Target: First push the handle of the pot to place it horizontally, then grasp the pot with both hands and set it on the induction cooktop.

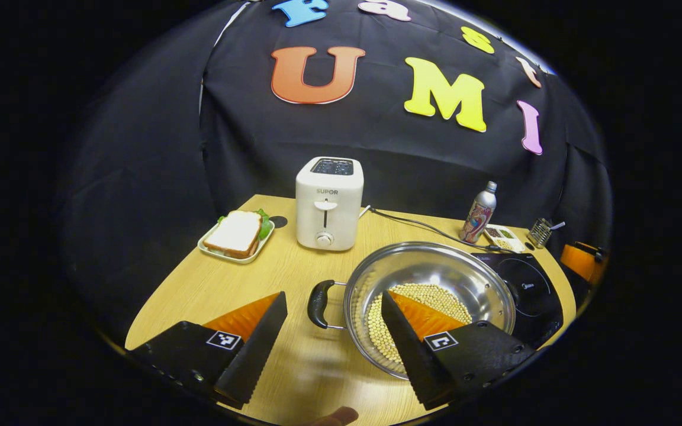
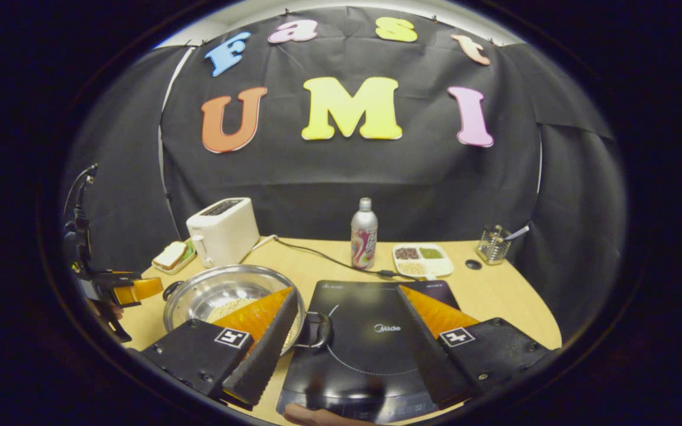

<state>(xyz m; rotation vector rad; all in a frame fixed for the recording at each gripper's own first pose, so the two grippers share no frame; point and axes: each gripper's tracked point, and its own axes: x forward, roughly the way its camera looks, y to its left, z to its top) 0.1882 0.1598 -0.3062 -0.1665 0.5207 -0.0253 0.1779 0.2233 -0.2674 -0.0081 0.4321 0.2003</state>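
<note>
A steel pot (image 1: 430,269) with pale beans (image 1: 430,294) in its bottom stands on the wooden table, right beside the black induction cooktop (image 1: 524,290). Its black left handle (image 1: 319,303) points sideways and lies ahead of my left gripper (image 1: 335,355), inside the wide gap between the open fingers, apart from both. In the right gripper view the pot (image 2: 211,290) is at the left and the cooktop (image 2: 370,337) lies in front. My right gripper (image 2: 347,355) is open, and the pot's right handle (image 2: 315,329) sits just beside its left finger (image 2: 264,349). The left gripper (image 2: 110,290) shows at far left.
At the back left of the table (image 1: 293,278) stand a white toaster (image 1: 329,204) and a sandwich on a plate (image 1: 236,235). A cable (image 2: 323,260) runs to the cooktop. Behind it stand a bottle (image 2: 364,241), a divided tray (image 2: 422,259) and a metal holder (image 2: 494,244).
</note>
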